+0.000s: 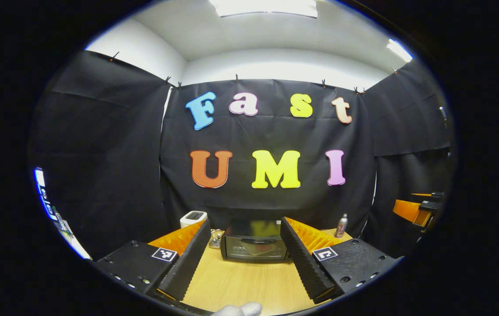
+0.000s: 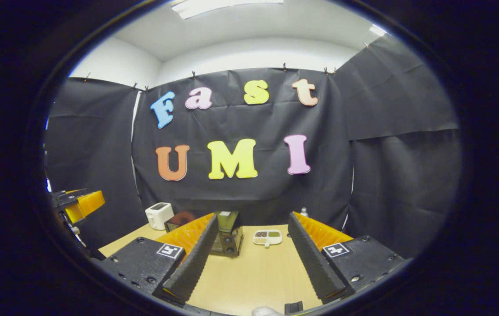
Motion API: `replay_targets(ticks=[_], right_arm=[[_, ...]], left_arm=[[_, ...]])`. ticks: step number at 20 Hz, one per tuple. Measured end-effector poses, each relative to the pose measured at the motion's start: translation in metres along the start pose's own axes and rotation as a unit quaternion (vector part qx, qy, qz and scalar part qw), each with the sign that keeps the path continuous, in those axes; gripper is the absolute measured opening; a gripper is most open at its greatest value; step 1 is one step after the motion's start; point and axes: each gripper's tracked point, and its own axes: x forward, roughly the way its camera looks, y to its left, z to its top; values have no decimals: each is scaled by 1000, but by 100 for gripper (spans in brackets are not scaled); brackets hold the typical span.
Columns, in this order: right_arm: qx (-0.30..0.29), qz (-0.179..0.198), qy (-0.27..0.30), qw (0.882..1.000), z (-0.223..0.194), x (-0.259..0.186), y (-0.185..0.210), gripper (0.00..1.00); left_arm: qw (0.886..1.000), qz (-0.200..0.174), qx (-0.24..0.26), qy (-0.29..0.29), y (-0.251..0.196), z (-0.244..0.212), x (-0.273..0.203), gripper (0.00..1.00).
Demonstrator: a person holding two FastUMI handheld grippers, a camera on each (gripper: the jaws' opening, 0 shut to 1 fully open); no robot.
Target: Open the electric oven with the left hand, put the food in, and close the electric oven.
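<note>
The small black electric oven [image 1: 254, 246] stands on the wooden table [image 1: 240, 281] straight ahead of my left gripper [image 1: 245, 224], with its door closed and the handle across the top of the door. My left gripper is open and holds nothing. In the right gripper view the oven [image 2: 230, 237] is partly hidden behind one finger. A white divided dish of food [image 2: 267, 237] lies on the table to the right of the oven. My right gripper [image 2: 254, 219] is open with nothing in it, a short way back from the dish.
A white toaster [image 1: 193, 218] sits left of the oven, with a small glass item [image 1: 215, 239] beside it. A silver bottle [image 1: 341, 225] stands at the back right. Bare tabletop [image 2: 254, 272] lies in front of the oven.
</note>
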Motion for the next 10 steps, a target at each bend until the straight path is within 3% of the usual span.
replay_targets(ticks=[10], right_arm=[[-10,6,-15,1000,7,-20,-15,96]], left_arm=[[1000,-21,7,-5,-39,9,-19,96]])
